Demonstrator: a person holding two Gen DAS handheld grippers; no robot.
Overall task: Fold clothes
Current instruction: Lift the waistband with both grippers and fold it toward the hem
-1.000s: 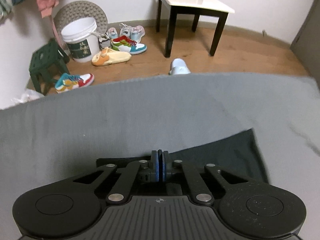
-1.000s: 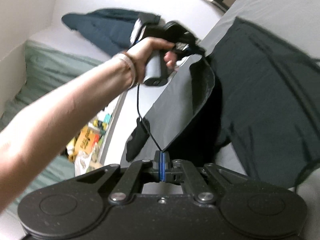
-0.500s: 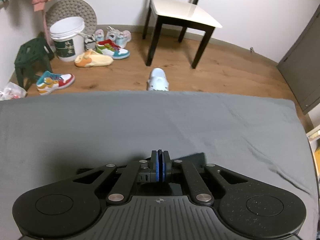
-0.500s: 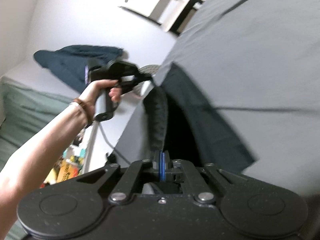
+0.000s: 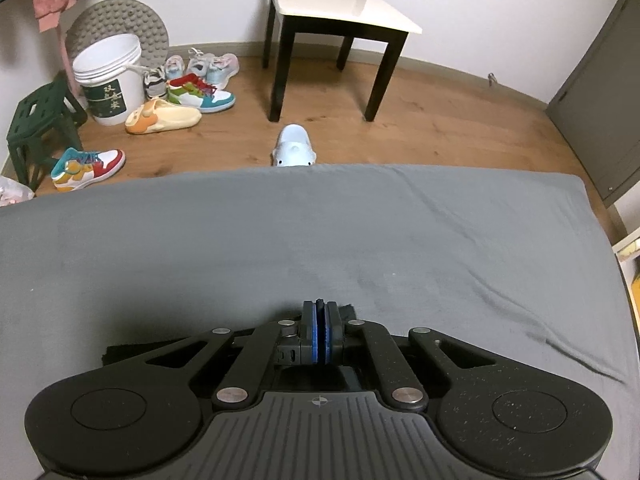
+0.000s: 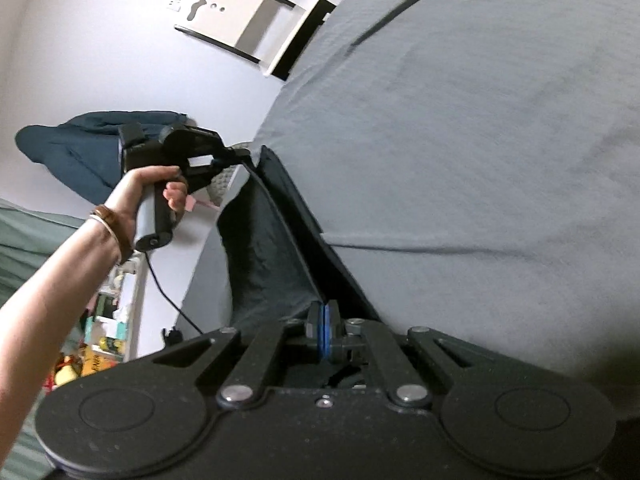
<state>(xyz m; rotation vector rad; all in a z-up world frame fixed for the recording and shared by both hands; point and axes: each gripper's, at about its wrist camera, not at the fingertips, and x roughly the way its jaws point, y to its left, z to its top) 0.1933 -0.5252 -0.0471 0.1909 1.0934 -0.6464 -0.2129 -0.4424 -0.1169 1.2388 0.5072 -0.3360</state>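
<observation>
Since a second ago both grippers have lifted the dark teal-black fabric garment [image 6: 272, 256] off the wide grey bedsheet [image 5: 280, 248]; it lay spread flat before and now hangs stretched between them, one edge taut. That sheet fills the space ahead of and below the left jaws, reaching to its far edge, with brown wooden floor [image 5: 440, 120] beyond.

Straight beyond the left jaws, well apart, stands a black-legged chair with a cream seat [image 5: 344, 12]. Far off to their left sits a white plastic bucket with a dark label [image 5: 110, 80], and beside it a scatter of colourful sneakers [image 5: 200, 94]. A pale blue slipper [image 5: 294, 150] lies just past the sheet's edge.

From the right wrist view, the garment runs from the right gripper [image 6: 324, 334] up and left to the left gripper [image 6: 236, 154], held in the person's left hand [image 6: 156, 188].

On the left gripper [image 5: 320, 332] the blue pads are pressed together on a fold of dark cloth. The right jaws are likewise clamped on the garment's edge.
</observation>
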